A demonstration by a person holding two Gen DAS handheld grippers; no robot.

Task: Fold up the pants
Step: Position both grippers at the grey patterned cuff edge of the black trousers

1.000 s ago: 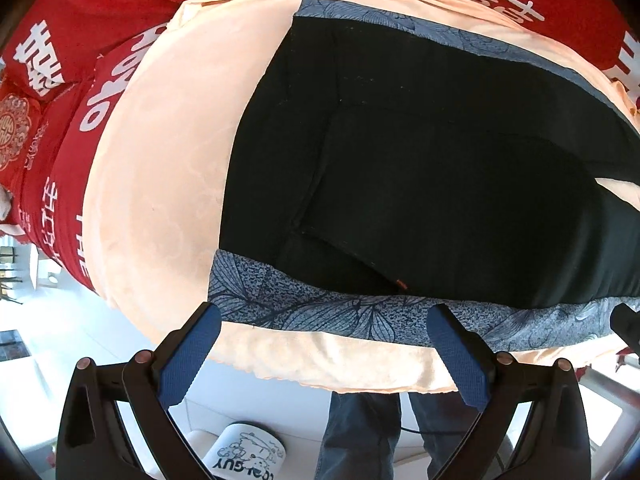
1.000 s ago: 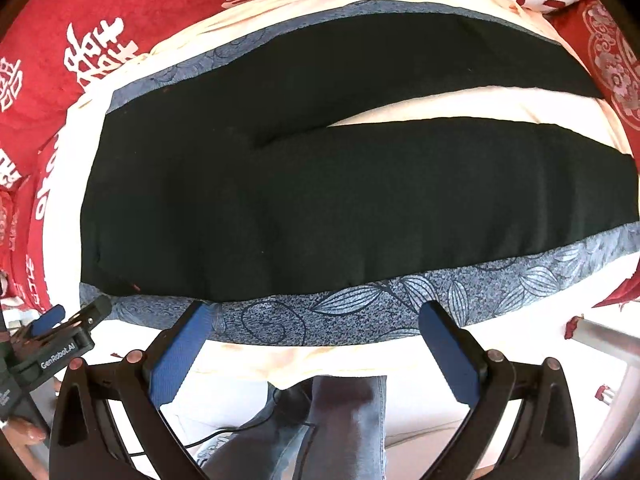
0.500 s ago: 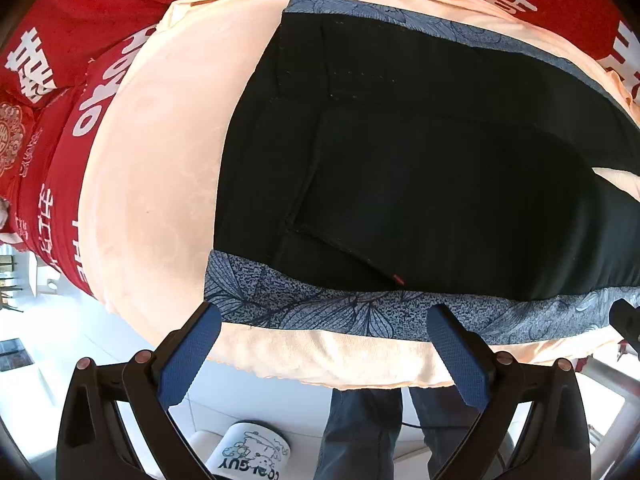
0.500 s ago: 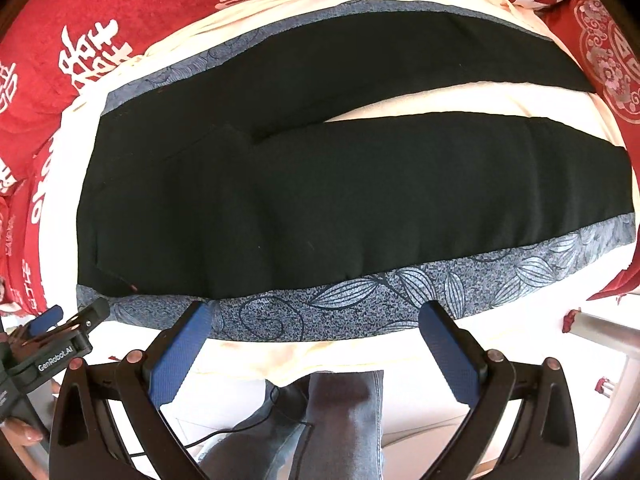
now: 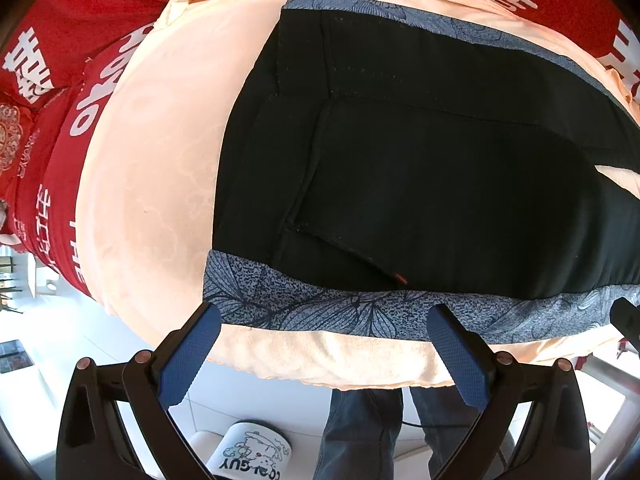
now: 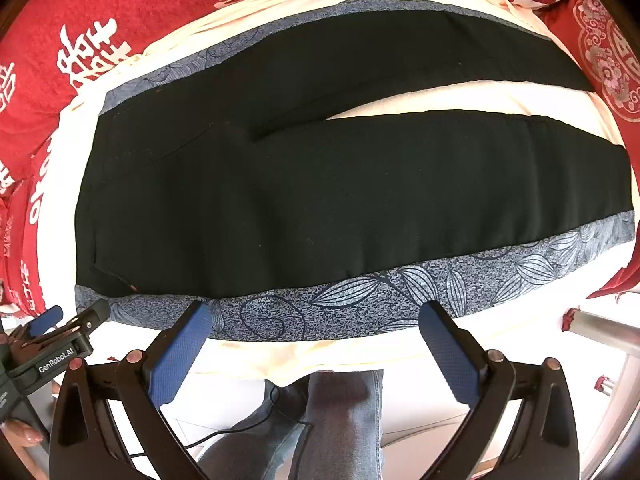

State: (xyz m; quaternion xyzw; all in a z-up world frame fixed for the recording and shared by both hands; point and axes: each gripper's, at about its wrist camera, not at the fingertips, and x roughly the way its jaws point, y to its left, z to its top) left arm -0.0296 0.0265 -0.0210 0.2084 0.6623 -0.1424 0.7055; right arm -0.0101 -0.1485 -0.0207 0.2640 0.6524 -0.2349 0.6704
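Black pants [image 6: 340, 184] lie flat on a peach cloth, waist to the left and both legs running right with a gap between them. A blue-grey leaf-patterned strip [image 6: 360, 300] borders their near side. In the left wrist view the waist end [image 5: 400, 160] fills the middle. My left gripper [image 5: 324, 320] is open and empty, just short of the patterned strip near the waist. My right gripper [image 6: 316, 316] is open and empty, just short of the strip near mid-leg. The left gripper also shows in the right wrist view [image 6: 60, 336].
The peach cloth [image 5: 152, 184] covers a table draped in a red cloth with white characters [image 5: 44, 60]. The person's jeans [image 6: 340, 420] stand at the near edge. A white stool with a cartoon print [image 5: 252, 456] sits on the floor. A metal pole [image 6: 600, 332] is at right.
Both grippers have moved slightly closer over the near edge of the pants; the view has shifted a little. Both stay open.
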